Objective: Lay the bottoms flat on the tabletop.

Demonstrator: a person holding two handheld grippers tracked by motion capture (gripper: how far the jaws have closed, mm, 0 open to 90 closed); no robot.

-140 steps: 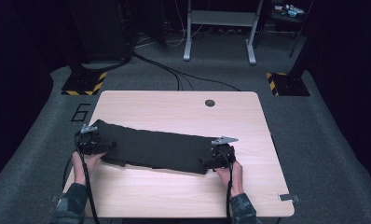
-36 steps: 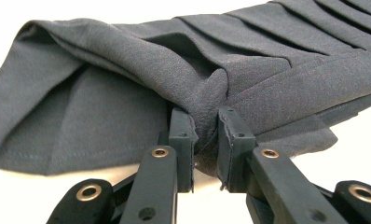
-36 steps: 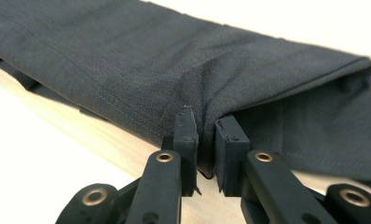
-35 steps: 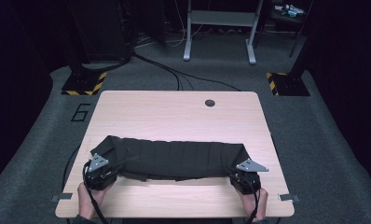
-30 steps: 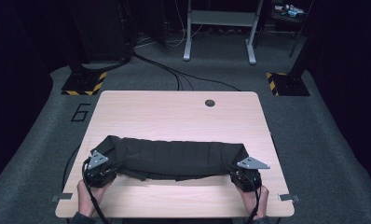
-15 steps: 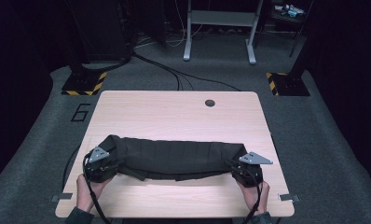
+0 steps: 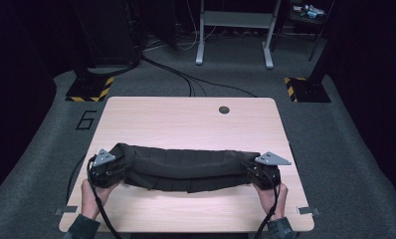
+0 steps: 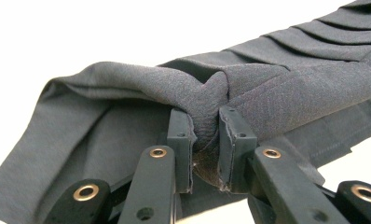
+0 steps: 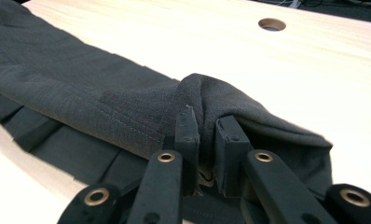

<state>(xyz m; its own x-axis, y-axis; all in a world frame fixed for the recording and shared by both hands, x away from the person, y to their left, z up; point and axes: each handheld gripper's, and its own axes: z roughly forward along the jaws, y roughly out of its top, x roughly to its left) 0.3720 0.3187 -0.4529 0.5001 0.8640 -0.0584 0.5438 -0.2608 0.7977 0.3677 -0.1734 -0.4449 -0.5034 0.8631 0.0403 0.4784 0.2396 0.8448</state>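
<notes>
A pale wood tabletop [image 7: 186,119] fills the middle of the high view, one round hole [image 7: 224,109] near its upper edge. Around it lies grey carpet [image 7: 345,164], with two striped bases [image 7: 89,89] at upper left and upper right. One dark cloth [image 7: 186,167] stretches across the lower middle of the tabletop. Two tools hold it: the left tool [image 8: 206,140] clamps its left end, the right tool [image 9: 206,140] its right end.

The high view looks forward and down on the whole surface [image 7: 186,119] from afar. Each gripper view sits close behind its tongs, sharing the dark cloth [image 7: 186,167] with it.
</notes>
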